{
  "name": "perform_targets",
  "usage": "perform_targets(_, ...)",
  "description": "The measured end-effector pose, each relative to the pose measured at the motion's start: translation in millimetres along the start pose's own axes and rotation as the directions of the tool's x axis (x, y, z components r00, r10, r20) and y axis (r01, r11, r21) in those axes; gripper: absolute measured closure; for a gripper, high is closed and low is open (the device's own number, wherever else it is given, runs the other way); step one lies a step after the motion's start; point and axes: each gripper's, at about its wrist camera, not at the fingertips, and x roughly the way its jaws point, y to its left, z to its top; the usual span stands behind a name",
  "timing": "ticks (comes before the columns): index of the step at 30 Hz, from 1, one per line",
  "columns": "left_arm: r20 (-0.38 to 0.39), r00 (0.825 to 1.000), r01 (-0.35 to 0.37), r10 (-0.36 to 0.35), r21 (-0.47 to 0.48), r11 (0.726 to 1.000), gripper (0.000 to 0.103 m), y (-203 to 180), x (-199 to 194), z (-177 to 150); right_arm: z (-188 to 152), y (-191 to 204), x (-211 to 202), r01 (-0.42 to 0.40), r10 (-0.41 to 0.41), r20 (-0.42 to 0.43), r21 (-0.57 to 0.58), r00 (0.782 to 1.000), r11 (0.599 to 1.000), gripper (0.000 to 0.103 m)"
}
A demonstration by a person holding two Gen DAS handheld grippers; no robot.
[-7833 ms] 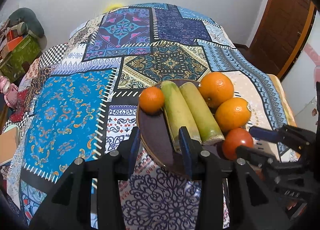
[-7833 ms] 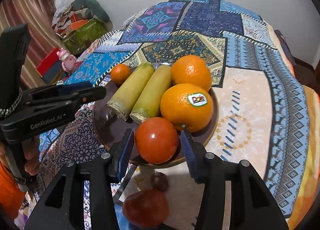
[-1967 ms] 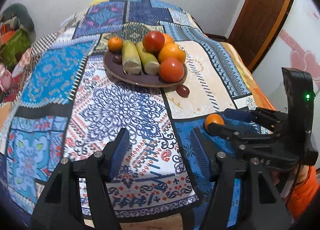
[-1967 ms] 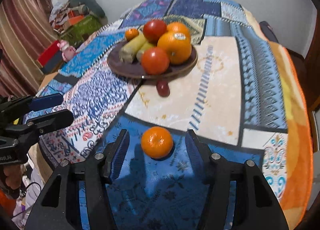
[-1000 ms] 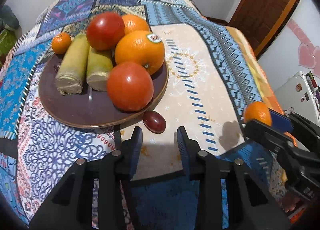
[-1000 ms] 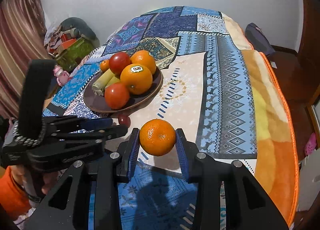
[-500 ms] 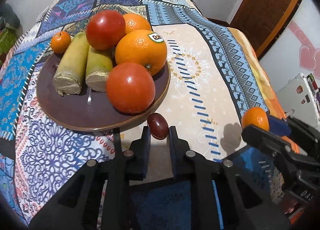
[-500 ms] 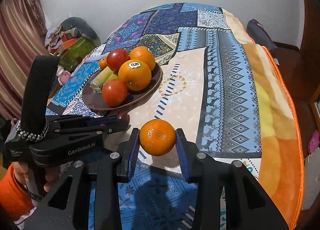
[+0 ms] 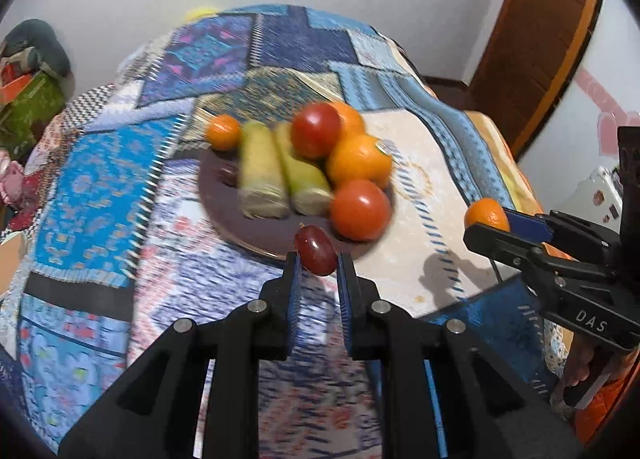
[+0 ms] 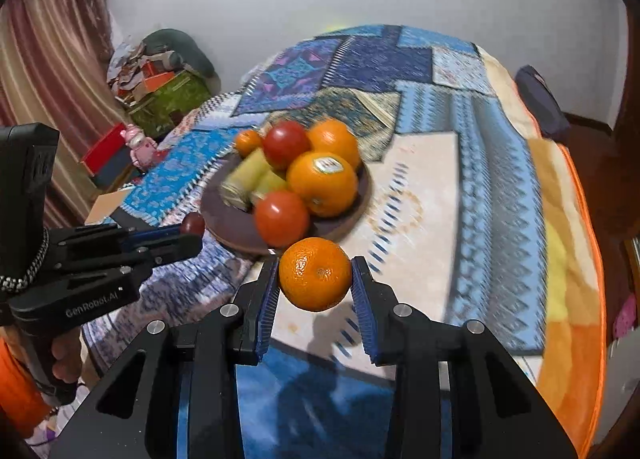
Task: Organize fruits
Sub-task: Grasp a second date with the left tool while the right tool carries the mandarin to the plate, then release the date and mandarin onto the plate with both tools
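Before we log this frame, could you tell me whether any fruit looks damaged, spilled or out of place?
Nothing stands out. The plate holds its fruit in a pile; the left claw grips a grape and the right claw a mandarin. Blur hides fine damage.

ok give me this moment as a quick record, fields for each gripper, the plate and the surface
left gripper: shut on a small dark red fruit, lifted near the plate's front rim
right gripper: shut on a mandarin, held above the cloth
plate: brown, holds two tomatoes, oranges, a small mandarin, two green-yellow stalk pieces
surface: patchwork cloth
image quality: background motion-blurred
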Motion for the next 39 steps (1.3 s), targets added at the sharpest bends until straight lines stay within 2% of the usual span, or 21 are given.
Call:
perform_targets(10,0.023,0.999,-0.043,0.044,-0.011,0.999,0.086,41,6,22,37,38,36,-0.030,0.031,0.010,-0.087,0.999,0.996,0.070)
perform_targets(21,-0.024,1.000,-0.013,0.012,-0.020,1.000,0.085,59,44,34,44,62,87,-0.045,0.034,-0.070,-0.151,0.997,0.988,0.070)
perform_targets(33,-0.046,0.999,-0.002,-0.001,-0.053,0.999,0.083,65,60,36,40,62,97,-0.042,0.027,-0.104,-0.142,0.994,0.989,0.069)
perform_targets(39,-0.006,1.000,-0.015,0.015,-0.048,0.999,0.083,63,40,35,43,59,82,-0.032,0.022,-0.077,-0.131,0.997,0.991,0.069)
